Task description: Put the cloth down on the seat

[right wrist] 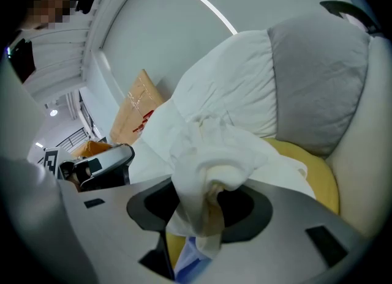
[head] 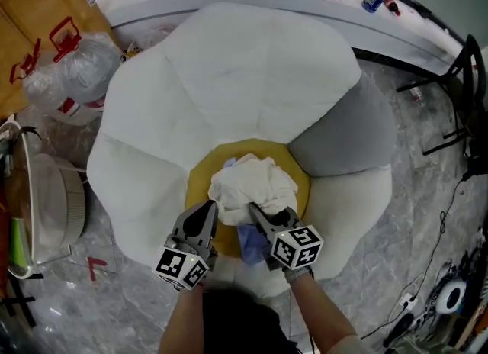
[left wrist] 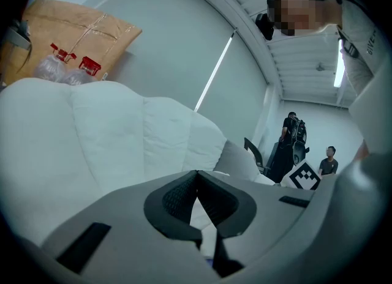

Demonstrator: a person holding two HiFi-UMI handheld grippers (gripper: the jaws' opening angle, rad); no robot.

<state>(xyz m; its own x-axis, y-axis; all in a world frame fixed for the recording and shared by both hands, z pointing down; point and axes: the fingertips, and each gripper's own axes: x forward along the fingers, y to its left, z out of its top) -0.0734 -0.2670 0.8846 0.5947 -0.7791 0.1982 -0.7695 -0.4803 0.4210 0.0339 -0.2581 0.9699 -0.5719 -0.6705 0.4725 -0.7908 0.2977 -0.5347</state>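
Bunched white cloth [head: 252, 183] lies on the yellow seat [head: 198, 178], toward its front edge. The right gripper [head: 258, 214] stands with jaws apart around a fold, the left gripper [head: 209, 209] with jaws together beside it. The seat's left edge shows bare.

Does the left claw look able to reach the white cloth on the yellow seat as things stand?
Probably yes: the left claw has its tips at the edge of the white cloth, nothing between them, though its jaws are together.
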